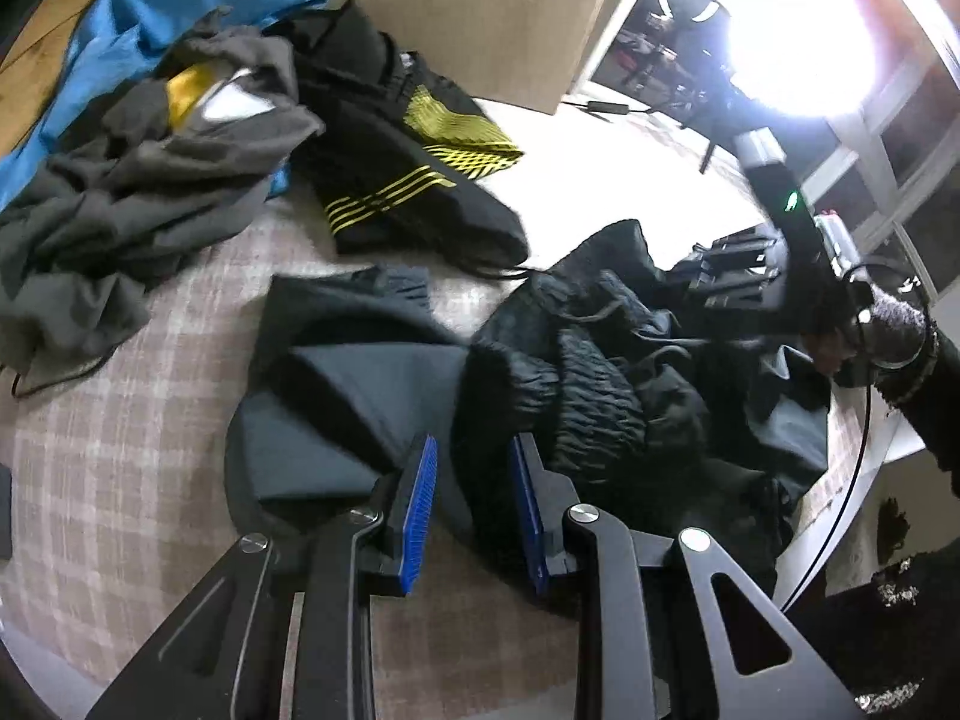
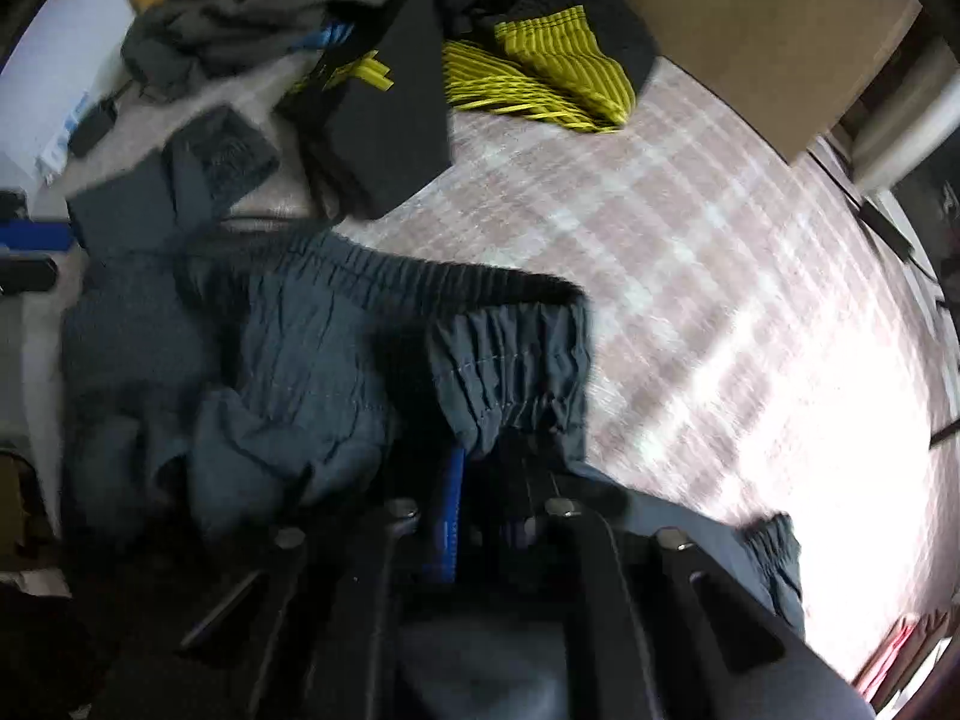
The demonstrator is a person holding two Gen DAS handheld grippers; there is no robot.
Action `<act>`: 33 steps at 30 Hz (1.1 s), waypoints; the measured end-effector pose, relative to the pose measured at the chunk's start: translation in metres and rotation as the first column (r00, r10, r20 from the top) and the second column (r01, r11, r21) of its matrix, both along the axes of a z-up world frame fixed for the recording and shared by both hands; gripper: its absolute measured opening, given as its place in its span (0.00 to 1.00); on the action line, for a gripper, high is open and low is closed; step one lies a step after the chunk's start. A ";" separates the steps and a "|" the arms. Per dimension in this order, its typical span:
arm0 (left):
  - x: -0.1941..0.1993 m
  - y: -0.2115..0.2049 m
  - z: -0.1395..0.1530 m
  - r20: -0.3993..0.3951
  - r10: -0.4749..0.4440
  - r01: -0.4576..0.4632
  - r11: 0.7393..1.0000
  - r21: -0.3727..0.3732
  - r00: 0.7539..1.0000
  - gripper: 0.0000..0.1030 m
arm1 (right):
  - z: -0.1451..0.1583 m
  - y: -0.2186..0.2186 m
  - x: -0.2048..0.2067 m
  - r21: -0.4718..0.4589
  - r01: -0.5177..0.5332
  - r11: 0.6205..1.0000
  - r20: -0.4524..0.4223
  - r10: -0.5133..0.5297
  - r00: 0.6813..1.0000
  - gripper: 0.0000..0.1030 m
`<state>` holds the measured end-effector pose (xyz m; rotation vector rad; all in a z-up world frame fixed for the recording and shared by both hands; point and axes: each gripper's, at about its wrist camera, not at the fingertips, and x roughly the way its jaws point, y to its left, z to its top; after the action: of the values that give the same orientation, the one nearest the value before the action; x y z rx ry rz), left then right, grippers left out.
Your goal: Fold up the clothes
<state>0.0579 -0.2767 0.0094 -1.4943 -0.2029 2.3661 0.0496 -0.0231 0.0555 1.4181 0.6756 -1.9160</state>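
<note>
Dark grey pants (image 2: 300, 360) with an elastic waistband lie crumpled on the plaid bed cover (image 2: 690, 252). My right gripper (image 2: 486, 468) is shut on the waistband of the pants near its right end. In the left wrist view the same pants (image 1: 600, 372) lie bunched ahead. My left gripper (image 1: 474, 456) is open just above the cloth, blue pads (image 1: 420, 492) apart, with nothing between them. A flatter dark piece (image 1: 336, 396) lies to its left. The right gripper and gloved hand (image 1: 888, 330) show at the far right.
A black garment with yellow stripes (image 1: 408, 168) and a heap of grey clothes (image 1: 138, 180) on a blue bag (image 1: 120, 18) lie at the back. A cardboard box (image 1: 480, 6) stands behind them. A bright lamp (image 1: 798, 42) glares at the right, near a window.
</note>
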 end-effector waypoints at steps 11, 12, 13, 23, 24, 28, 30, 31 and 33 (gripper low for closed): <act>-0.039 0.034 -0.001 0.024 -0.111 0.112 0.992 -0.050 0.994 0.26 | 0.042 0.135 -0.070 -0.138 0.326 0.935 0.062 -0.320 0.945 0.11; -0.044 0.038 -0.002 0.026 -0.119 0.120 0.992 -0.046 0.993 0.26 | 0.035 0.140 -0.075 -0.126 0.336 0.933 0.082 -0.328 0.941 0.12; -0.048 0.042 -0.002 0.028 -0.127 0.128 0.991 -0.036 0.991 0.27 | 0.031 0.143 -0.078 -0.128 0.342 0.931 0.099 -0.332 0.938 0.12; -0.094 0.094 -0.034 0.076 -0.226 0.224 0.974 0.030 0.971 0.39 | 0.011 0.131 -0.083 -0.148 0.348 0.926 0.176 -0.321 0.930 0.50; -0.096 0.099 -0.035 0.078 -0.236 0.234 0.972 0.032 0.969 0.39 | 0.009 0.125 -0.079 -0.127 0.325 0.937 0.135 -0.308 0.942 0.23; -0.095 0.109 -0.025 0.039 -0.272 0.273 0.962 -0.029 0.962 0.39 | 0.039 0.147 -0.064 -0.189 0.308 0.932 0.071 -0.300 0.951 0.09; -0.097 0.115 -0.019 0.017 -0.292 0.292 0.955 -0.047 0.956 0.39 | 0.050 0.175 -0.067 -0.212 0.368 0.905 0.056 -0.364 0.930 0.09; -0.099 0.119 -0.017 0.011 -0.302 0.302 0.952 -0.045 0.953 0.39 | 0.052 0.190 -0.070 -0.206 0.404 0.892 0.049 -0.402 0.914 0.09; -0.106 0.130 -0.019 0.012 -0.319 0.319 0.947 -0.045 0.948 0.39 | 0.040 0.205 -0.076 -0.159 0.442 0.883 0.059 -0.438 0.897 0.09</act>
<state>-0.0481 -0.1466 -0.0095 -1.4306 0.0898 2.1207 -0.0263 0.1814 0.0955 1.5763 0.1740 -2.2361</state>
